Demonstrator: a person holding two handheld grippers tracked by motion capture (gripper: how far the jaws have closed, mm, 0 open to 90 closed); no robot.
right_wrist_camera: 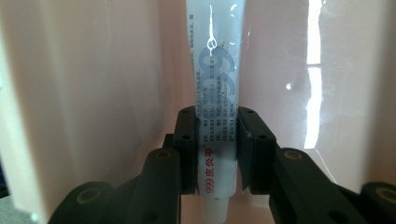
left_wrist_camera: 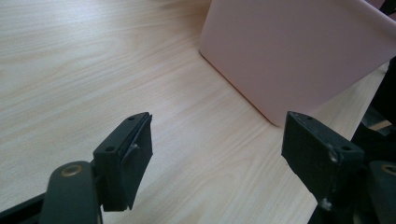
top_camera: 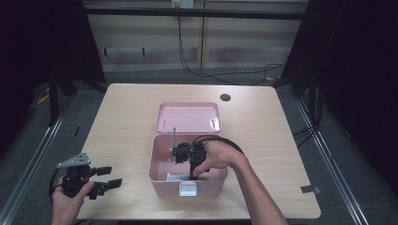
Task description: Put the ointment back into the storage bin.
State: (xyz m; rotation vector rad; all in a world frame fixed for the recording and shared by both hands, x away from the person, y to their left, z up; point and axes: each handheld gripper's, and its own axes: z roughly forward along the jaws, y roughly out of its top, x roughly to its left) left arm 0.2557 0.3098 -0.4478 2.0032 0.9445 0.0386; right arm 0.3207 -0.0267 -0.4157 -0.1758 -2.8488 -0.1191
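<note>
So far the left tool [top_camera: 105, 177] has no part in the work: it rests at the near left corner of the tabletop [top_camera: 126, 108], its jaws standing wide apart with nothing between them, pointing toward the pink box [top_camera: 162, 180]. In the left gripper view the box's outer wall [left_wrist_camera: 299, 51] stands just beyond those parted jaws, untouched. Further right, the box sits in the middle of the tabletop with its lid [top_camera: 188, 117] swung back and lying open. The right tool [right_wrist_camera: 217, 144] is lowered inside the box and clamps a white tube [right_wrist_camera: 217, 93] of ointment near its capped end, the tube standing along the pink inner wall. Judging from this, opening the box is done and the tube is already down inside it. What seems left is to set the tube on the bottom, let go, lift the right tool [top_camera: 192, 176] out, and probably shut the lid.
</note>
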